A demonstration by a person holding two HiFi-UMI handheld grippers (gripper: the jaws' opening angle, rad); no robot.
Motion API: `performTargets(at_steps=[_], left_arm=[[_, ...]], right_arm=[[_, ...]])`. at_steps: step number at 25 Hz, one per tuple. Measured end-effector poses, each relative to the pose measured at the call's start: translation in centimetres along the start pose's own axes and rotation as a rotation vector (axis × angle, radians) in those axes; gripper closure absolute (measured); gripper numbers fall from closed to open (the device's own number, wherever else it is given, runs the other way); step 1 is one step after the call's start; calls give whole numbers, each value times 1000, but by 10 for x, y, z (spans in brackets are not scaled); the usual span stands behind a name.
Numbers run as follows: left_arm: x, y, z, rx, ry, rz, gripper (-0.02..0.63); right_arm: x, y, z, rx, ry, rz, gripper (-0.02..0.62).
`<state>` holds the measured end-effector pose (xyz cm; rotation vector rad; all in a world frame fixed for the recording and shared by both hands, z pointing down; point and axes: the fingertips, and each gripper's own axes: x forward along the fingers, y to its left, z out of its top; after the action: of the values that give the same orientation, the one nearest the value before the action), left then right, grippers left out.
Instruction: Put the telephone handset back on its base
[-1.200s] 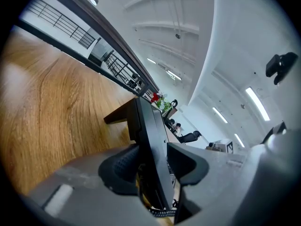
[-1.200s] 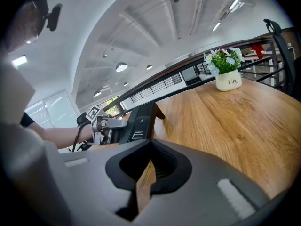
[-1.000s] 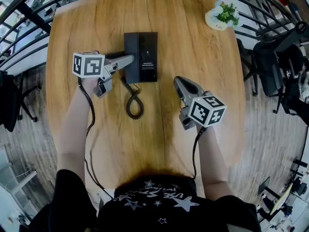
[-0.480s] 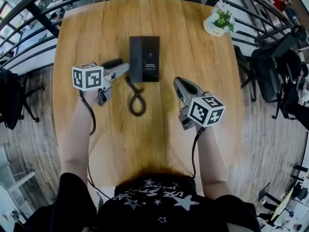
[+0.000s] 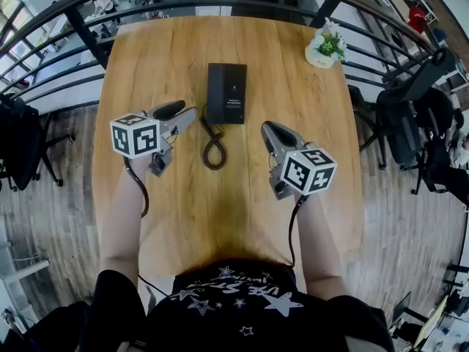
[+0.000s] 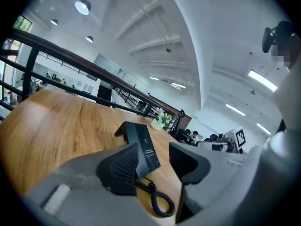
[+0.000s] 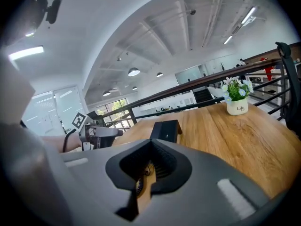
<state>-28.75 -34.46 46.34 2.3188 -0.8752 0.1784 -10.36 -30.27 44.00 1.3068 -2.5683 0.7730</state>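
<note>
- Nearest me, the wooden surface (image 5: 242, 218) is lying bare, and I'm holding both tongs above it, aiming them away from me towards the phone.
- My right tongs (image 5: 268, 128) are sitting clenched on nothing, off to the right of the cord. I'm reading that as an idle hand keeping out of the way, since this job looks like one-handed work.
- My left tongs (image 5: 189, 109) are hanging released. The jaws have just been opening and nothing is lying between them, with only the phone showing through the gap. They are hovering near the phone's left side without touching it, probably so as not to nudge anything.
- The coiled cord (image 5: 214, 147) is curling in a slack loop on the surface just in front of the phone, between my two tongs.
- The handset (image 5: 214, 94) is lying along the left side of the telephone base (image 5: 233, 92) and looking seated in its cradle, so I'm judging the task as good as done.
- Further off, a potted plant (image 5: 325, 48) is standing at the far right corner, well apart, and a railing (image 5: 82, 35) is running round beyond the edge.
</note>
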Motion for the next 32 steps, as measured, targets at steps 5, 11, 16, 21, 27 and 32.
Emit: performTargets(at_steps=[5, 11, 16, 21, 27, 32], left_arm=[[-23, -42, -4, 42, -54, 45, 402], [-50, -78, -18, 132, -78, 153, 403], [-65, -114, -30, 172, -120, 241, 403], [-76, -148, -54, 141, -157, 297, 405], [-70, -183, -79, 153, -177, 379, 433], [-67, -212, -115, 92, -178, 423, 482]], right_arm=[[-24, 18, 3, -28, -26, 28, 594], [-48, 32, -2, -62, -35, 58, 594], [-71, 37, -9, -80, -23, 99, 594], [-89, 47, -12, -118, -15, 157, 594], [-108, 39, -19, -191, 14, 205, 594], [-130, 36, -33, -202, 34, 249, 594]])
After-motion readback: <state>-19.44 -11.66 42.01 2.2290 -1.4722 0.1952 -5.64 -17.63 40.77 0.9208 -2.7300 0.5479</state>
